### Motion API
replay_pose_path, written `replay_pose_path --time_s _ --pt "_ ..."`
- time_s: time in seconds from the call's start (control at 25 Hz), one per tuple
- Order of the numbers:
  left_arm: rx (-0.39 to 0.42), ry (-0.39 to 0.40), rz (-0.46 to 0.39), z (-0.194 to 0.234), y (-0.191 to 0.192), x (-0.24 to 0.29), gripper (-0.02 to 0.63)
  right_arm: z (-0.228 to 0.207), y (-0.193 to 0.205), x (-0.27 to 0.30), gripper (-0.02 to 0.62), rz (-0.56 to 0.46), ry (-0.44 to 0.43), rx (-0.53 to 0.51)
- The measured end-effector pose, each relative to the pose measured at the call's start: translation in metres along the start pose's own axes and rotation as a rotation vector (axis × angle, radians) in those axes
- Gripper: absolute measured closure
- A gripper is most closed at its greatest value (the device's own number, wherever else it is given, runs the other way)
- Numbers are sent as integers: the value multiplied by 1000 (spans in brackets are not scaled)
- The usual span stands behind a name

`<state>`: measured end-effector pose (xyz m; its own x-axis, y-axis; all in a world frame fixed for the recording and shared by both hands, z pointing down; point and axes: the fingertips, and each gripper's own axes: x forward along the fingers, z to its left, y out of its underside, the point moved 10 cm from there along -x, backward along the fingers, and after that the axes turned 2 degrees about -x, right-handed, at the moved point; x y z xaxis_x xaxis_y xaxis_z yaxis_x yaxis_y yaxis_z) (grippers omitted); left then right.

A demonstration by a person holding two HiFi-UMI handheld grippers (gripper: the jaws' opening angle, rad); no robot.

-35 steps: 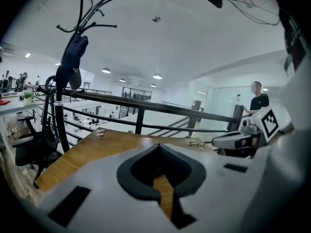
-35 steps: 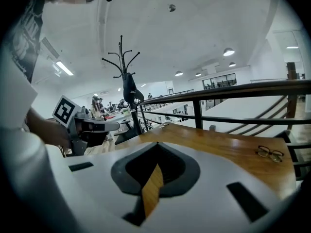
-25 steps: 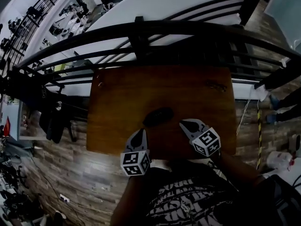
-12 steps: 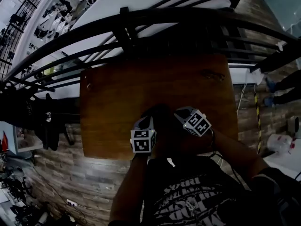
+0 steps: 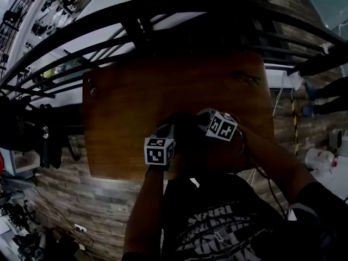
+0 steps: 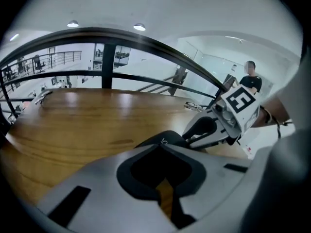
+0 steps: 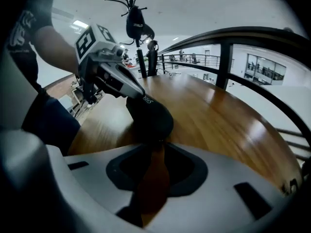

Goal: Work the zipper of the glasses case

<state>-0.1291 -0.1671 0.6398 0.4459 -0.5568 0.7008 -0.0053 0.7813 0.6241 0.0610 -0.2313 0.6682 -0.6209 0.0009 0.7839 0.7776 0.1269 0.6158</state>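
A black zippered glasses case [image 5: 185,128] lies on the wooden table [image 5: 125,107], near its front edge. My left gripper [image 5: 168,130] is at the case's left end with its jaws shut and nothing in them. In the left gripper view the case [image 6: 167,139] sits just beyond the tips [image 6: 160,147]. My right gripper [image 5: 201,118] is at the case's right end. Its jaws have just been opening and stand slightly apart [image 7: 155,147]; only table wood shows in the gap, and the case's end [image 7: 148,115] lies just past the tips.
A pair of glasses [image 5: 247,79] lies at the table's far right corner. A black railing [image 5: 163,15] runs along the table's far edge. The person's arms and dark patterned shirt [image 5: 217,222] fill the near side.
Both grippers have moved from the table's near edge forward and down to the case, and they now flank it. The right jaws show a wider gap.
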Motion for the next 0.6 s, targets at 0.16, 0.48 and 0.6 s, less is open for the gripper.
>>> replay_pose_path --time_s 0.16,0.48,0.6 --pt "-14 20 -4 -1 0 2 600 -6 -3 7 517 32 -54 -112" --pt "-36 -12 -8 -5 3 1 600 -5 -3 12 577 69 -93 -216" --pt "8 -35 35 -10 5 -3 600 15 -2 7 577 92 -150 -181"
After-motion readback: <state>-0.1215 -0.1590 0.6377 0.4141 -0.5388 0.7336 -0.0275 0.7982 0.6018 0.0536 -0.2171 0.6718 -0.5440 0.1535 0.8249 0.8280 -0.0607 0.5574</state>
